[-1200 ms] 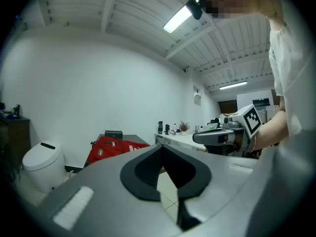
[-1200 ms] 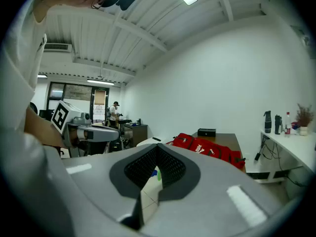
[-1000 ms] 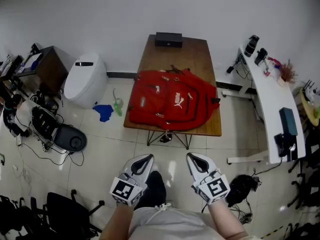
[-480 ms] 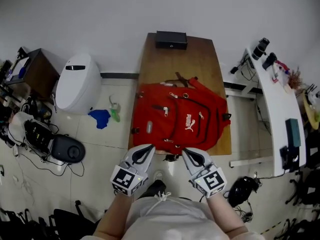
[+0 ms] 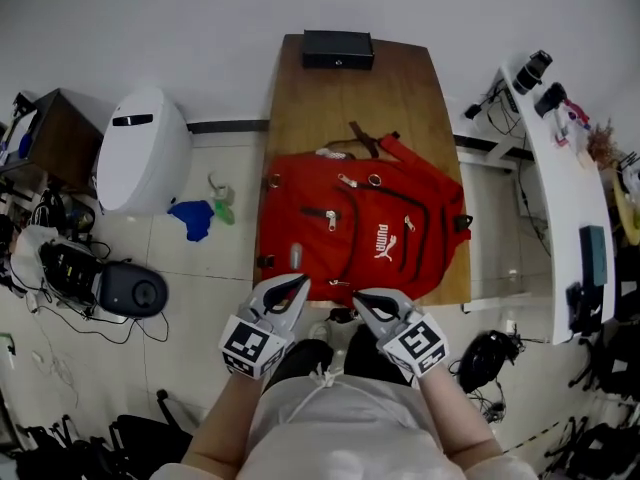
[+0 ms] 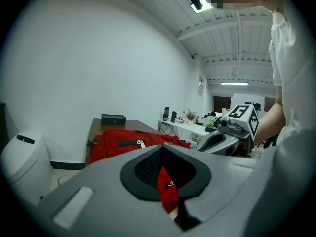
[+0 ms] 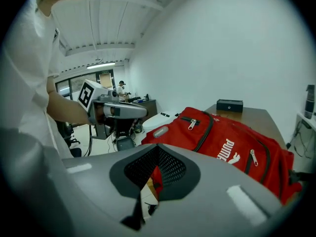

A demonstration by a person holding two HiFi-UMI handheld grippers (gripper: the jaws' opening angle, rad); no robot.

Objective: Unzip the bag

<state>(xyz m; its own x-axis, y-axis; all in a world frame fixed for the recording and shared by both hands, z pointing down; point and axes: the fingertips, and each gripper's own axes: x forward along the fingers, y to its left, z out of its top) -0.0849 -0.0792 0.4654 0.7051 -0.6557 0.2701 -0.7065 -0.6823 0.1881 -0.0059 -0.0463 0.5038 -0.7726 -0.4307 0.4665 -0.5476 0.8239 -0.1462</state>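
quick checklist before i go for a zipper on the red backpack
1. Backpack lies flat on the table: ok.
2. Zipper pull in plain sight on top: ok.
3. Left gripper open for a pull: not ok, jaws together, empty.
4. Right gripper open: not ok, jaws together, empty.
5. Grippers at the backpack: not ok, both by the near table edge, neither touching it.
6. Black box apart from the backpack: ok, at the far end.

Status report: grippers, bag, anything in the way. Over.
Left gripper and right gripper shut, empty, near the table. Red backpack flat on it, zips look closed, untouched. Nothing between.
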